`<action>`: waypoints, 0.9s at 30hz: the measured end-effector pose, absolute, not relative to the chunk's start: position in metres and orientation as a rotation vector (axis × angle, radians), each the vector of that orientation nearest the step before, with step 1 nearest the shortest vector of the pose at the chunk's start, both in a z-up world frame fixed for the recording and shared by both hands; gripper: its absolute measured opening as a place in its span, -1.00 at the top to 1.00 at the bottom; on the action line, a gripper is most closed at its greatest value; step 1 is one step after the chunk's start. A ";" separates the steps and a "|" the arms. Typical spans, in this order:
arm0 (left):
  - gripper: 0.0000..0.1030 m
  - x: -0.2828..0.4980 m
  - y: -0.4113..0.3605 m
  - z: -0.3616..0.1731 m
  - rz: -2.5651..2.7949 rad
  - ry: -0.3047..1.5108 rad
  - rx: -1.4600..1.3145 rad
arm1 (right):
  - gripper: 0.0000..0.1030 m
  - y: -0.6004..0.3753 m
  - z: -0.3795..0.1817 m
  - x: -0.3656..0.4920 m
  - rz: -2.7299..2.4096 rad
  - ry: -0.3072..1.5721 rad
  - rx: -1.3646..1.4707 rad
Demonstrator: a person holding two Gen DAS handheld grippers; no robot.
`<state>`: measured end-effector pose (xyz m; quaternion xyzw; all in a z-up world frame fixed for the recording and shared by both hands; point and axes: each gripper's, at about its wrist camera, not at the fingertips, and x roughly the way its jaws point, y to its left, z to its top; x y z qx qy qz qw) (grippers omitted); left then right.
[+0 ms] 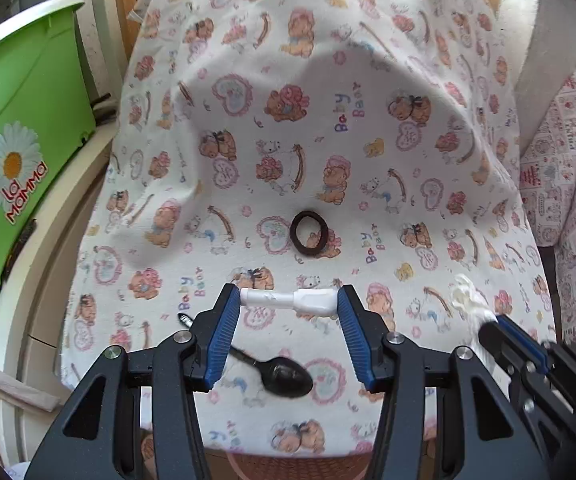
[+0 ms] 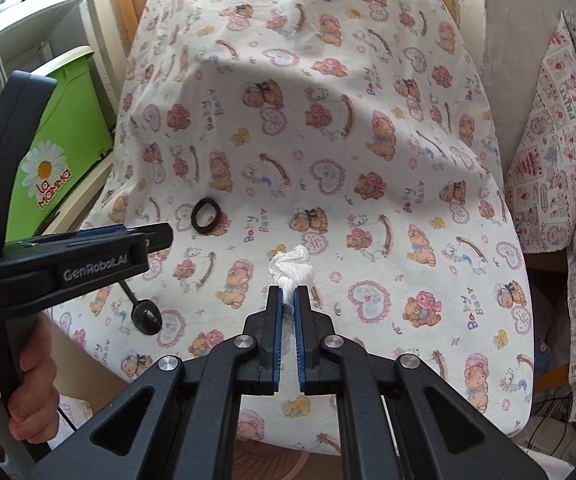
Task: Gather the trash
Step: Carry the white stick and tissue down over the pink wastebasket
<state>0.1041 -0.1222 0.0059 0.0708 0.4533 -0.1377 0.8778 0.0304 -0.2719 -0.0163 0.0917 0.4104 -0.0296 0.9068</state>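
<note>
Bear-print cloth [image 1: 248, 60] covers counter; green bin [image 1: 20, 128] at left. Left gripper [image 1: 288, 308] fingers clamp white wrapper [image 1: 288, 300] end to end: light, thin, crushable. Right gripper [image 2: 288, 300] fingers clenched on tissue wad [image 2: 291, 266]: soft, weightless. Black spoon [image 1: 284, 378], hair tie [image 1: 307, 230] lie loose.

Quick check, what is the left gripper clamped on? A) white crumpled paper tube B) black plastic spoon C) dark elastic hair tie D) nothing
A: the left gripper holds the white crumpled paper tube endwise between its blue pads, while the black plastic spoon and dark elastic hair tie lie on the teddy-bear print cloth.
</note>
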 end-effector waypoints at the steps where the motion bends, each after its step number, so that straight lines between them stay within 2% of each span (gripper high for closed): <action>1: 0.05 0.102 -0.115 0.008 -0.293 0.938 0.146 | 0.87 -0.270 -0.016 0.029 -0.057 0.841 0.186; 14: 0.05 0.038 -0.064 0.044 -0.296 0.820 0.126 | 0.87 -0.244 -0.002 -0.002 0.069 0.794 0.192; 27: 0.05 0.007 -0.036 0.024 -0.312 0.881 0.084 | 0.87 -0.195 0.031 -0.062 0.203 0.745 0.183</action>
